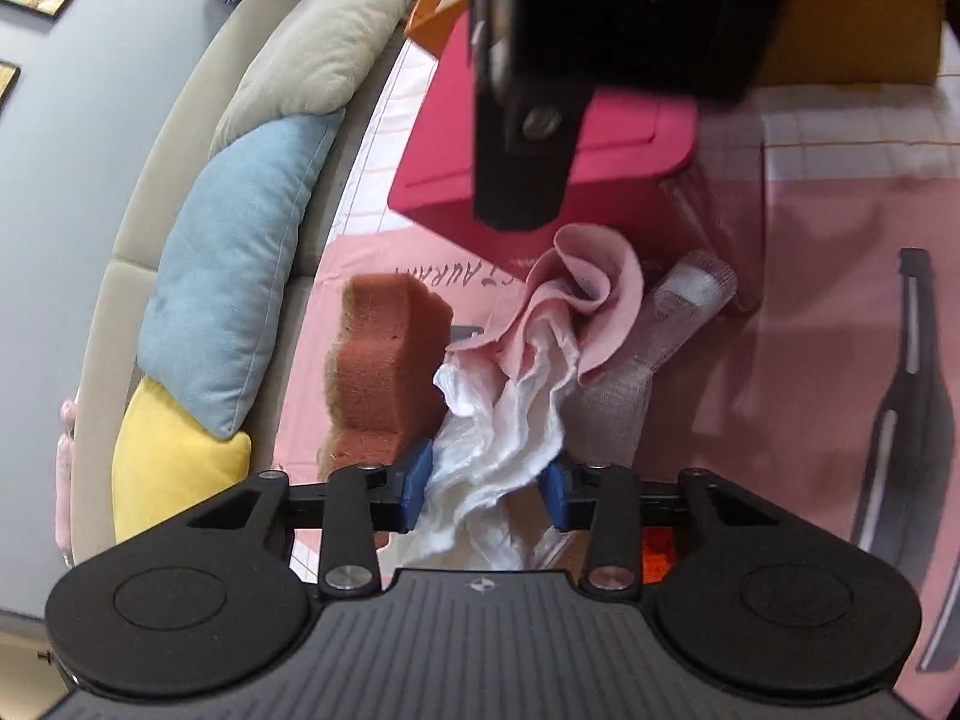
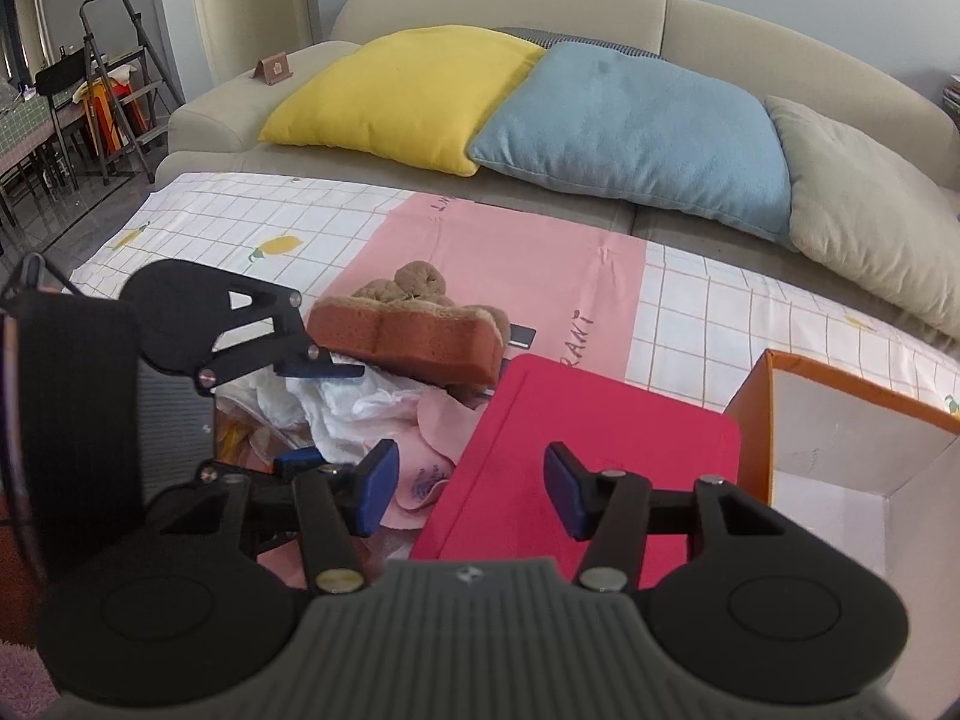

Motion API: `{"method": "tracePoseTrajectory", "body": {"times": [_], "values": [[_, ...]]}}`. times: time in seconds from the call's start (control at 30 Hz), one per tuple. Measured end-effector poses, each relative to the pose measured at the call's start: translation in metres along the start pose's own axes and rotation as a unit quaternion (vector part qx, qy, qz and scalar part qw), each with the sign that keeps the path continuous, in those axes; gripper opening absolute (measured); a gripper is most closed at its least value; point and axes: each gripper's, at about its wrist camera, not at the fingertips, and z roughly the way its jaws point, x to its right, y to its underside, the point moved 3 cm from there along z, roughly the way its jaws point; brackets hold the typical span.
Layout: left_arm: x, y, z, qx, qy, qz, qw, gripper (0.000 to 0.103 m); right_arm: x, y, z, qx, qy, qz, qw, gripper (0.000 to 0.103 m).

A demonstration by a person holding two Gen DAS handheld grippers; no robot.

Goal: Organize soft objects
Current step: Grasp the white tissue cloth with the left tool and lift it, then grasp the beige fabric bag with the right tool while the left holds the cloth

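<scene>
Sorting looks barely begun: nothing soft sits in a container yet. Left of the left gripper (image 1: 487, 489) fingers stands the brown sponge (image 1: 384, 366); between its narrowed pads hangs the white crumpled cloth (image 1: 510, 420), seemingly pinched. Beyond it lie the pink cloth (image 1: 591, 300) and a mesh roll (image 1: 654, 348). The right gripper (image 2: 471, 489) hovers half-wide, empty, over the red box lid (image 2: 600, 438); right of it, the orange box (image 2: 840, 456) shows nothing inside.
</scene>
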Motion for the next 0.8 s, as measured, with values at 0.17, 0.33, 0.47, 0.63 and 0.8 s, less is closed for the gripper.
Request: {"method": "tracePoseTrajectory", "body": {"times": [0.17, 0.33, 0.47, 0.63, 0.8], "values": [[-0.018, 0.005, -0.011, 0.010, -0.012, -0.098, 0.9951, 0.007, 0.006, 0.007, -0.003, -0.004, 0.001, 0.014, 1.000, 0.057], [-0.043, 0.015, -0.049, 0.034, -0.032, -0.227, 0.9729, 0.006, 0.006, 0.014, -0.010, 0.002, -0.002, 0.030, 1.000, 0.057], [-0.060, 0.028, -0.093, 0.066, -0.041, -0.314, 0.9463, 0.005, -0.003, 0.015, -0.015, 0.010, -0.011, 0.022, 1.000, 0.057], [-0.077, 0.045, -0.126, 0.068, -0.075, -0.391, 0.9149, 0.005, -0.023, 0.012, -0.019, 0.024, -0.039, 0.004, 0.999, 0.057], [-0.081, 0.077, -0.132, 0.045, -0.092, -0.460, 0.8818, 0.005, -0.052, 0.006, -0.011, 0.023, -0.074, -0.017, 0.997, 0.057]]}}
